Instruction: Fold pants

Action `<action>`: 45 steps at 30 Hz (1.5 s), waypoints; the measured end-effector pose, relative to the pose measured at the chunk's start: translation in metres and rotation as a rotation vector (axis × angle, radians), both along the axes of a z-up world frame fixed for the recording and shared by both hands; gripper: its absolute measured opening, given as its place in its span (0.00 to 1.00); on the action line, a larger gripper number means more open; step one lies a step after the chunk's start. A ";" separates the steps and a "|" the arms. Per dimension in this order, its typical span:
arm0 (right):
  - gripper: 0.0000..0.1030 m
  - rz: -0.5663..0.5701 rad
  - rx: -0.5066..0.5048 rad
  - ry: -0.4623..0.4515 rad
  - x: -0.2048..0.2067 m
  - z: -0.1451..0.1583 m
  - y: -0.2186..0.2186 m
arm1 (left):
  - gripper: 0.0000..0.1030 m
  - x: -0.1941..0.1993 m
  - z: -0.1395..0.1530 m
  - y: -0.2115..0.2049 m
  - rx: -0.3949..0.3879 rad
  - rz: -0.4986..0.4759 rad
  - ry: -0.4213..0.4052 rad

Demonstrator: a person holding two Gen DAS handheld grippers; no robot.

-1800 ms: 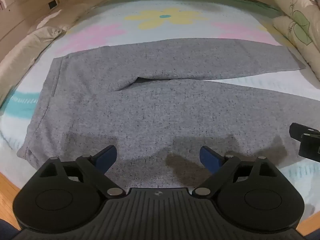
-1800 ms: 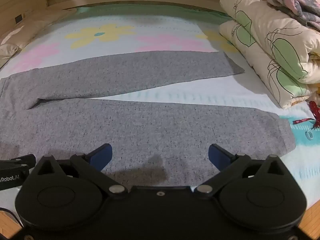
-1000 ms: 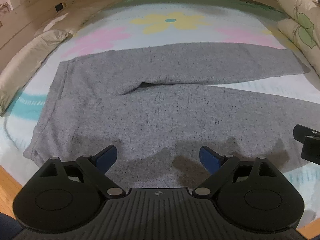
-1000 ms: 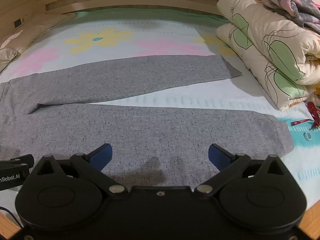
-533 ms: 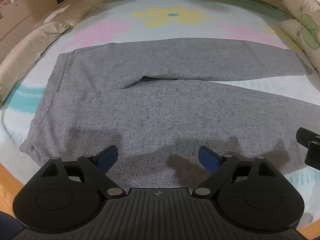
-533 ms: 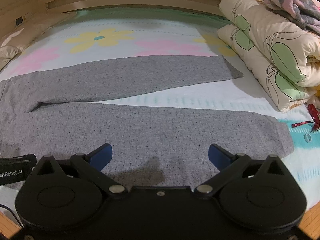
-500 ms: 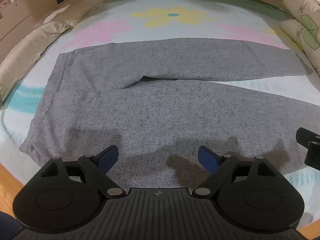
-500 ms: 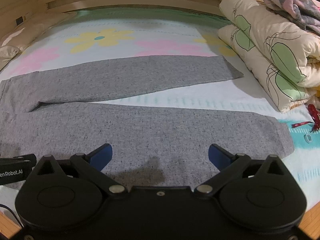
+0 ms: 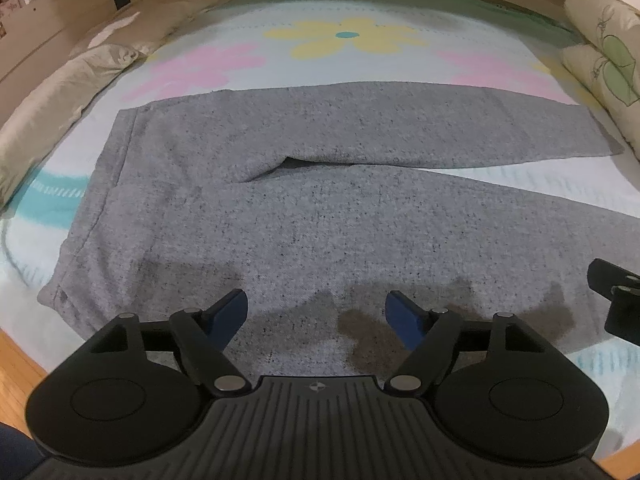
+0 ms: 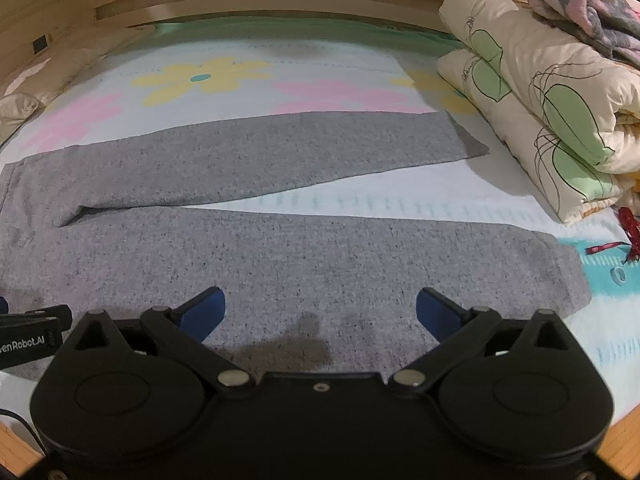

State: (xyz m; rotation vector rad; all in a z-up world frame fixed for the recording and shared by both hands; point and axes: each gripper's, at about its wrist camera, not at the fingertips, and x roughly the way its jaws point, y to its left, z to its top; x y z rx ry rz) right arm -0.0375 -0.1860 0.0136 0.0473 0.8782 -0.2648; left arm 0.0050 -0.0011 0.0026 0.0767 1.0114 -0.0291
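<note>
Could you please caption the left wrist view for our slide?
Open left tool, closing, above grey pants spread flat on a flowered bedsheet.

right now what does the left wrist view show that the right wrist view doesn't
Only the left wrist view shows the waistband and the left gripper, its jaws just been closing with no fabric pinched between them. Only the right wrist view shows the near cuff, the folded quilt, a red strap and the open right gripper. Both show the grey pants, both legs flat on the flowered sheet.
</note>
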 end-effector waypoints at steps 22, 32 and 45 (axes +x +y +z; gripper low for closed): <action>0.80 0.058 0.102 0.055 0.010 -0.002 -0.003 | 0.62 0.014 0.008 0.007 0.033 0.006 -0.002; 0.66 0.226 0.072 0.021 0.086 0.025 -0.040 | 0.62 0.087 0.040 0.016 0.062 0.025 -0.027; 0.66 0.342 0.071 0.102 0.271 -0.045 -0.084 | 0.62 0.180 0.033 0.008 0.113 0.033 -0.086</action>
